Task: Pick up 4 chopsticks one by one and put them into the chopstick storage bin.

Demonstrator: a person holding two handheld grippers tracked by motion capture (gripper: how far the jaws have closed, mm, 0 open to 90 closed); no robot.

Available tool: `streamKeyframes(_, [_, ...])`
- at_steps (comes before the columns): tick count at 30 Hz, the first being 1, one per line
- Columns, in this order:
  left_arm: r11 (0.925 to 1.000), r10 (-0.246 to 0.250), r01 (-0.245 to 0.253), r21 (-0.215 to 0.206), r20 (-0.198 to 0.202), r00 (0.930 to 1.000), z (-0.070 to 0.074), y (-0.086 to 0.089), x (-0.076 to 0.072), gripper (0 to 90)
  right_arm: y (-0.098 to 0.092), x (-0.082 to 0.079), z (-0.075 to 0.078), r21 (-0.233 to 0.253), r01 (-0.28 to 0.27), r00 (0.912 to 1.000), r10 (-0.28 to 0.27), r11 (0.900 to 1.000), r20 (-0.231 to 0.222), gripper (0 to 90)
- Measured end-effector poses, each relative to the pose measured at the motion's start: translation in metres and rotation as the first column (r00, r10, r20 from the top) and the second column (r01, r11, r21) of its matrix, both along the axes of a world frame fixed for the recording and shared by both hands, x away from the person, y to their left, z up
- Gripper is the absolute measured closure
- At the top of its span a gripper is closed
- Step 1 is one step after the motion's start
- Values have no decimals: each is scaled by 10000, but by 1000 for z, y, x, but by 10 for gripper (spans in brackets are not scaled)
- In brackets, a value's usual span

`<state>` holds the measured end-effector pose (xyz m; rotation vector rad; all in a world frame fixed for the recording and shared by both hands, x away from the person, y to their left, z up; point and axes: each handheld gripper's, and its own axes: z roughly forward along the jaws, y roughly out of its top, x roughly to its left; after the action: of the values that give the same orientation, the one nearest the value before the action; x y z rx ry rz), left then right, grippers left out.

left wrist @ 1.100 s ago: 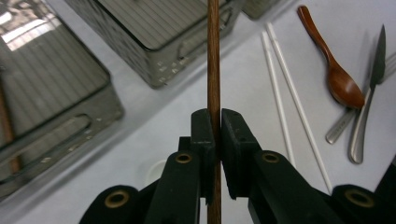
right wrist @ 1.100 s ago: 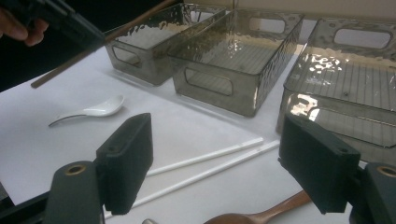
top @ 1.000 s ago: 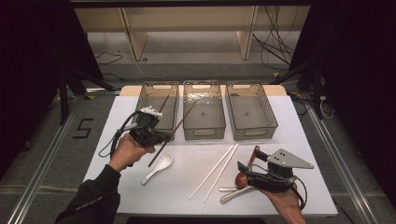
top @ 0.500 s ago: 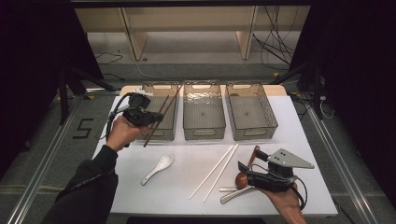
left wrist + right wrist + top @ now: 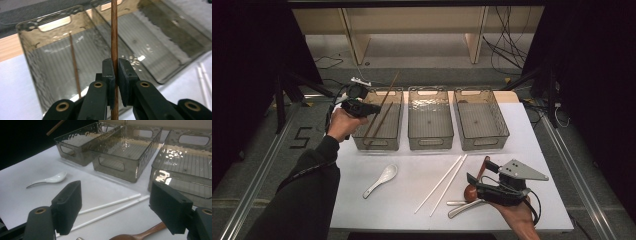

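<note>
My left gripper point(image 5: 373, 108) hangs over the left clear bin point(image 5: 360, 141), shut on a brown chopstick point(image 5: 389, 88) that slants up past the bin's far rim. In the left gripper view the brown chopstick point(image 5: 114, 37) runs straight up between the closed pads, above the bin point(image 5: 52, 23). A second brown chopstick point(image 5: 74, 67) lies inside that bin. My right gripper point(image 5: 475, 181) rests near the table's front right, open, holding nothing. Just past its jaws lie a pair of white chopsticks point(image 5: 110, 204), with a wooden spoon point(image 5: 140, 235) beneath them.
A middle bin point(image 5: 430, 141) and a right bin point(image 5: 484, 142) stand in a row with the left one. A white ceramic spoon point(image 5: 382, 180) lies front left on the white table point(image 5: 532, 150). A metal spoon point(image 5: 460, 208) sits by the wooden spoon point(image 5: 470, 193).
My left gripper has carried the brown chopstick from the table's middle left, back and up over the left bin. The right gripper has stayed put.
</note>
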<state>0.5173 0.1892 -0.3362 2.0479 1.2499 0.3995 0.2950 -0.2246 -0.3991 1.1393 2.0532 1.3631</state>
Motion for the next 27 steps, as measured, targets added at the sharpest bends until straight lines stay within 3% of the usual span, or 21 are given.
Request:
streamKeyframes(8, [9976,532,-539,443,169,9984,-6,5,21,835,-1,1,0,48,0,10000,0,10000,-19,269])
streamKeyframes(13, [9962,706,-712,496,124,9974,-10,6,29,834,-1,1,0,75,-9,10000,9,10000,-21,269])
streamKeyframes(27, [9940,848,-866,663,295,9960,-31,10,37,834,-1,0,0,83,-40,10000,40,10000,-32,269])
